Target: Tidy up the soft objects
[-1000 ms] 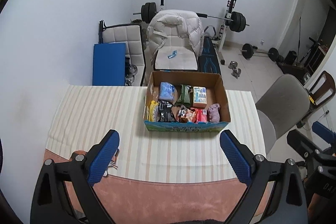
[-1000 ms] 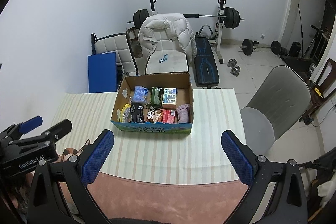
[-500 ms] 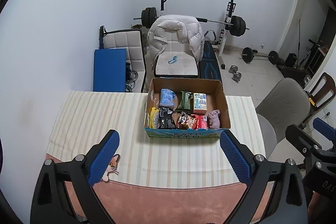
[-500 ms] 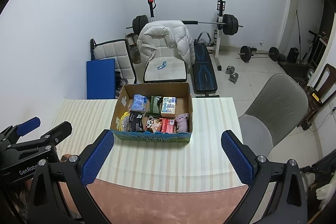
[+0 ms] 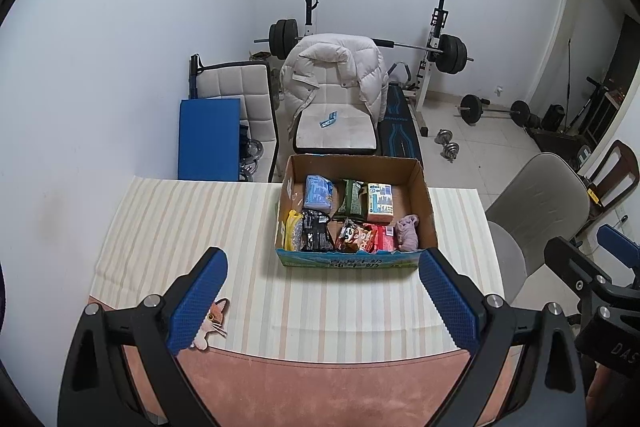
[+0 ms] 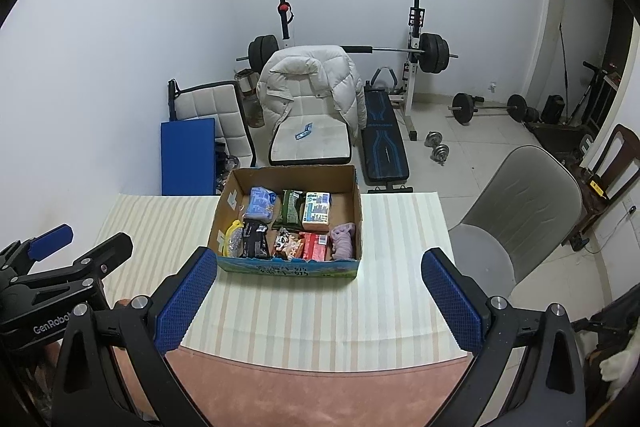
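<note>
An open cardboard box (image 5: 424, 203) (image 6: 356, 203) stands on the striped tablecloth (image 5: 180, 227) (image 6: 400, 227). It holds several soft packets, among them a blue pack (image 5: 318, 191), a green pack (image 5: 352, 202), a black pack (image 5: 316, 235), a red pack (image 5: 378, 237) and a pink plush (image 5: 406, 233) (image 6: 344, 239). A small cat toy (image 5: 212, 319) lies at the cloth's near left edge, beside my left finger. My left gripper (image 5: 322, 301) and right gripper (image 6: 318, 301) are both open and empty, held above the near table edge.
A chair with a white puffer jacket (image 5: 332, 75) stands behind the table. A grey chair (image 6: 516, 219) is at the right. A blue mat (image 5: 208, 139), a weight bench (image 6: 384, 143) and barbells (image 6: 484, 105) fill the floor beyond.
Both grippers have pulled back and risen from the box, so more of the table and the cat toy show. Both stay open.
</note>
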`<state>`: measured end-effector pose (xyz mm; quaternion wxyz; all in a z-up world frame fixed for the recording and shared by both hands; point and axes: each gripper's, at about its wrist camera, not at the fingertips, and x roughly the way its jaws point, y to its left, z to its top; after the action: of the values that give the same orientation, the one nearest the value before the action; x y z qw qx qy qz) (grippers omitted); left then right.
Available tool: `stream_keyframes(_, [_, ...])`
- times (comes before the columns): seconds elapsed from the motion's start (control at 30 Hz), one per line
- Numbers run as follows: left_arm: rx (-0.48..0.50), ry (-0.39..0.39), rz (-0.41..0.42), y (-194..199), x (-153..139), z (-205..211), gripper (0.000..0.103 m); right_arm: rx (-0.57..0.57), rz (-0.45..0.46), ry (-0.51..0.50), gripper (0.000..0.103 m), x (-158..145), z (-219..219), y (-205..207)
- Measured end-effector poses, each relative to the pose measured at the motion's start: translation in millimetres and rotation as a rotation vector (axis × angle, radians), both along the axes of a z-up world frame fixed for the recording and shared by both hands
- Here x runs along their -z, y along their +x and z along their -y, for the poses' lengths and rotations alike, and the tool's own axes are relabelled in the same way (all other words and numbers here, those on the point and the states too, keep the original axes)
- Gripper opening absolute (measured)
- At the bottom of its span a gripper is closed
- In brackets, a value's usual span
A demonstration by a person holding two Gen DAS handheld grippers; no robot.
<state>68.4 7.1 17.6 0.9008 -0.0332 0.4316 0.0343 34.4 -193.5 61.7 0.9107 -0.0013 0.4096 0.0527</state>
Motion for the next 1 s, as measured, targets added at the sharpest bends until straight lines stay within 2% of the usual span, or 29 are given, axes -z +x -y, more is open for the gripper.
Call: stream_keyframes(1.0, [-0.004, 0.011, 0.014, -2, -11, -5, 0.098, 0.016, -0.008, -0.005, 0.103, -1, 4, -1])
